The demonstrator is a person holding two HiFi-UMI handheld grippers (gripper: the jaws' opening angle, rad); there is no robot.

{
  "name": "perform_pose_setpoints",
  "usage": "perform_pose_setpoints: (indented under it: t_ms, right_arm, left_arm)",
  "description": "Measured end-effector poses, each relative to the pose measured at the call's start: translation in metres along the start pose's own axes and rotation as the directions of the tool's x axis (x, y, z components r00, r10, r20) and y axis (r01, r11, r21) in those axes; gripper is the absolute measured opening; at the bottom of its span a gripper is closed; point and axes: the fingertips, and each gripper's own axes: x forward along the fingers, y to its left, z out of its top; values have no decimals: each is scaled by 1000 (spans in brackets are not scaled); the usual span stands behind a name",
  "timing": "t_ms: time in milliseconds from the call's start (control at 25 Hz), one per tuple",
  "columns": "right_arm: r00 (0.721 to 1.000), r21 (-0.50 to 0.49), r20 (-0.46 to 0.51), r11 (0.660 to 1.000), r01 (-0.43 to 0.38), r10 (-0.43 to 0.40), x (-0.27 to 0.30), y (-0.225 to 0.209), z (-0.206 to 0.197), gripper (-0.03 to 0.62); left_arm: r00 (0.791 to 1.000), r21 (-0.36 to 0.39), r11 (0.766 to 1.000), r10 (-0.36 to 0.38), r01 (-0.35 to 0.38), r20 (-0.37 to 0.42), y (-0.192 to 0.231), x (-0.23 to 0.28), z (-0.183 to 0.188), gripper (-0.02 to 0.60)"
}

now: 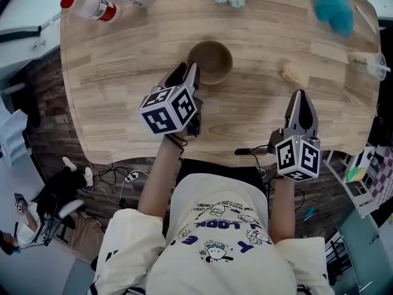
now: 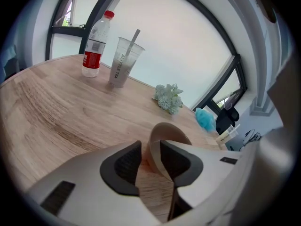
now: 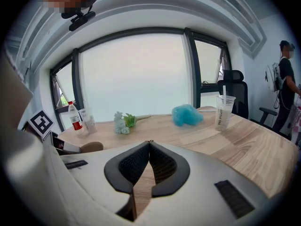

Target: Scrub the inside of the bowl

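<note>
Bowl point(image 1: 210, 60): seen on the table point(image 1: 123, 103), near the middle and toward its far side. It is round, brown and matte, with a thin wall.

Table: pale wood planks with visible grain and rounded corners.

Left gripper point(image 1: 187, 72): grey shell and black ribbed pads. Its jaws are held apart astride the bowl's near rim point(image 2: 164, 133). One pad point(image 2: 123, 166) is seen outside the wall with a gap showing. The other pad point(image 2: 176, 161) is seen inside the bowl, against or just beside the wall. No squeeze on the wall is seen.

Right gripper point(image 1: 300, 97): held over the table's near edge, well apart from the bowl. Its jaws are closed tip to tip point(image 3: 149, 145) and nothing is held between them.

Bowl orientation: the mouth is turned upward in the head view. Being round, it has no long axis.

Smaller items noted on the far side:
- a fluffy blue tuft point(image 1: 334, 8)
- a clear bottle point(image 1: 92, 6) with a red cap
- a small tan block point(image 1: 293, 74) to the bowl's right
</note>
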Motion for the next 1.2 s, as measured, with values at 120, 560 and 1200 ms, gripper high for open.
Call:
perform_pose_setpoints:
  t_ms: [120, 560, 1200]
  right_arm:
    - [1000, -4, -2, 1000, 2, -2, 3, -7, 2, 21]
    - [1000, -14, 6, 1000, 8, -8, 17, -27, 14, 23]
    - [939, -178, -239, 940, -291, 245, 71, -52, 13, 86]
  left_arm:
    - [1000, 1, 1000, 22, -22, -1, 2, 3, -1, 121]
    - [997, 56, 996, 73, -72, -23, 0, 5, -5, 43]
    - [1000, 46, 999, -14, 14, -12, -56, -4, -10, 43]
